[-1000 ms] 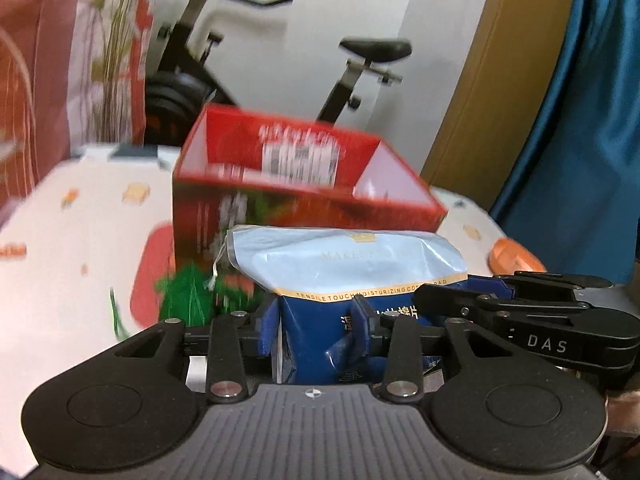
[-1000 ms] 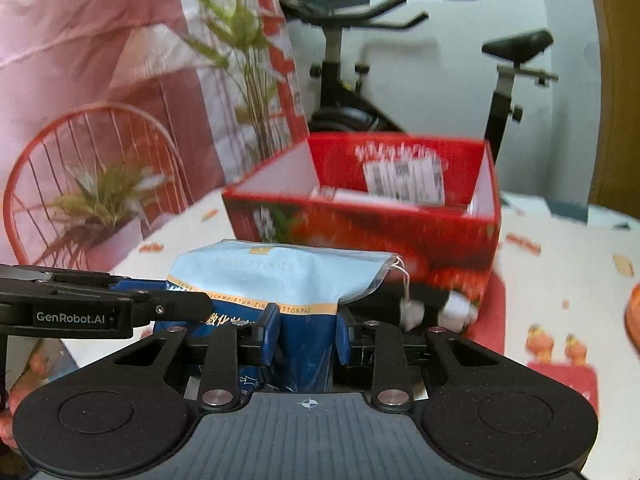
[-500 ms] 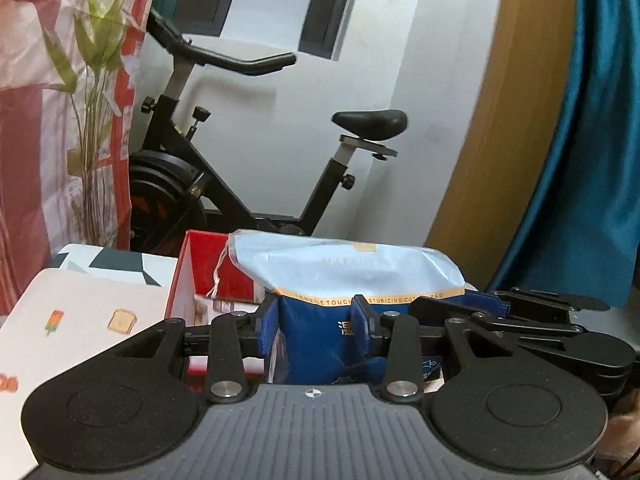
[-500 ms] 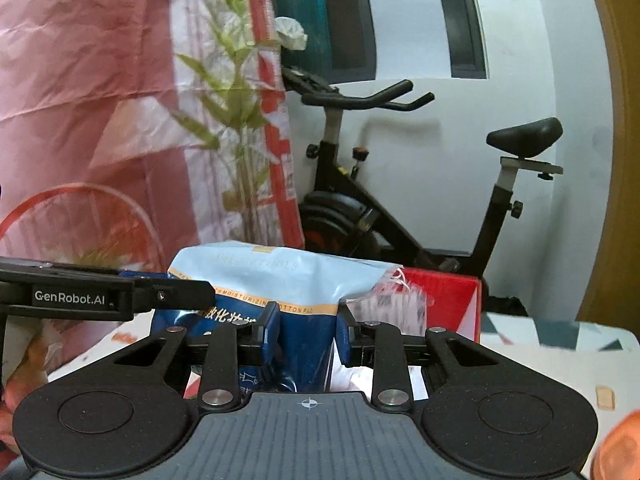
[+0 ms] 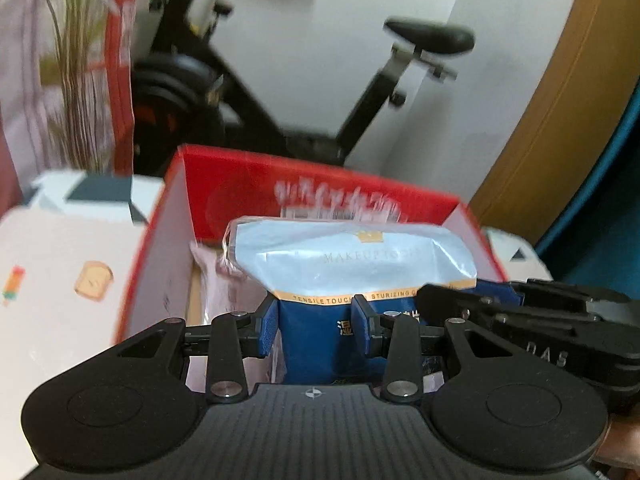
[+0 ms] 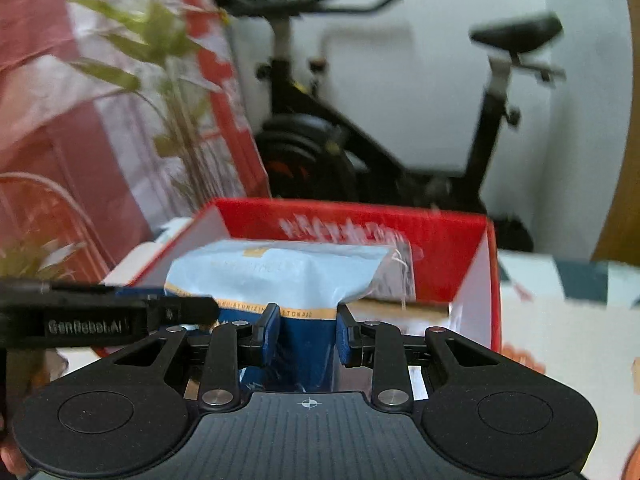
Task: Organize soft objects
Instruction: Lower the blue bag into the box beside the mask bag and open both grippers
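Observation:
A soft blue and light-blue cotton pad pouch [image 5: 352,264] is held by both grippers over the open red cardboard box [image 5: 256,184]. My left gripper [image 5: 316,320] is shut on the pouch's dark blue lower part. My right gripper [image 6: 306,330] is shut on the same pouch [image 6: 280,272] from the other side. The box [image 6: 448,236] sits just ahead and below. A pink soft packet [image 5: 224,292] lies inside the box, partly hidden by the pouch.
The box stands on a table [image 5: 60,280] with a printed white cloth. An exercise bike [image 6: 360,140] stands behind the table. A plant [image 6: 168,80] and a red-and-white curtain are at the left. A blue curtain [image 5: 600,208] hangs at the right.
Both grippers carried the pouch up and forward, then tipped down. The pouch is now over the box opening, where a second ago it was in front of the box.

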{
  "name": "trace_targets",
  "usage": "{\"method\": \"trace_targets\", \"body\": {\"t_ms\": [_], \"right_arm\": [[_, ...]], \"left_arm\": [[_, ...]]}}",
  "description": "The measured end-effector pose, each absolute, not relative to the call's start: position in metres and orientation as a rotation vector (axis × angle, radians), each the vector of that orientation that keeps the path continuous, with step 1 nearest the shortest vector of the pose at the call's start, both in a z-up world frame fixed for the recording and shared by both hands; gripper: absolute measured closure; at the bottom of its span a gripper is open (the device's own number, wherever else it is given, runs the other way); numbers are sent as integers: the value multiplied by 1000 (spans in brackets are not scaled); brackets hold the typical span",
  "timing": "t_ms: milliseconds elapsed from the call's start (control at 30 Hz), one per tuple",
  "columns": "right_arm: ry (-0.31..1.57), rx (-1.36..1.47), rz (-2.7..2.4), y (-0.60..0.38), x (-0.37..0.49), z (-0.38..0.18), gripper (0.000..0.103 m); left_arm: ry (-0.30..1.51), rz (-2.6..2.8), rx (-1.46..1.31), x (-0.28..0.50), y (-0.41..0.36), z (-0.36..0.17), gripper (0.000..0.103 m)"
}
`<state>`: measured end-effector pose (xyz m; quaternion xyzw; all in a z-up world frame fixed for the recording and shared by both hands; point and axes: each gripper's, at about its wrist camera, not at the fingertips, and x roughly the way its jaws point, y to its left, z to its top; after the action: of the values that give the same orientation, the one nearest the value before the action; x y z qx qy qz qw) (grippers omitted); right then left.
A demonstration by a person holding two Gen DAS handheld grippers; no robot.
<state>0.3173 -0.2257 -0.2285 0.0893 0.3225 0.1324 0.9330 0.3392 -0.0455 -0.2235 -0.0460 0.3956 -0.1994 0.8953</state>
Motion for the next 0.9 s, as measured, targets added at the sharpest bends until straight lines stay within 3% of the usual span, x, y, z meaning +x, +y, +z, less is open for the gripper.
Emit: {"method": "trace_targets", "body": {"t_ms": [367,800,900], "right_arm": [[878,274,200,-233,352,-285,77],[1041,110,167,-212,373,-292,79],[1075,64,158,-204,376,-293,78]], "left_arm": [[903,-413,-12,352,-52,-246,62],[866,-370,59,353,-50,-245,61],[869,-366,60,351,-50,-246,57]]}}
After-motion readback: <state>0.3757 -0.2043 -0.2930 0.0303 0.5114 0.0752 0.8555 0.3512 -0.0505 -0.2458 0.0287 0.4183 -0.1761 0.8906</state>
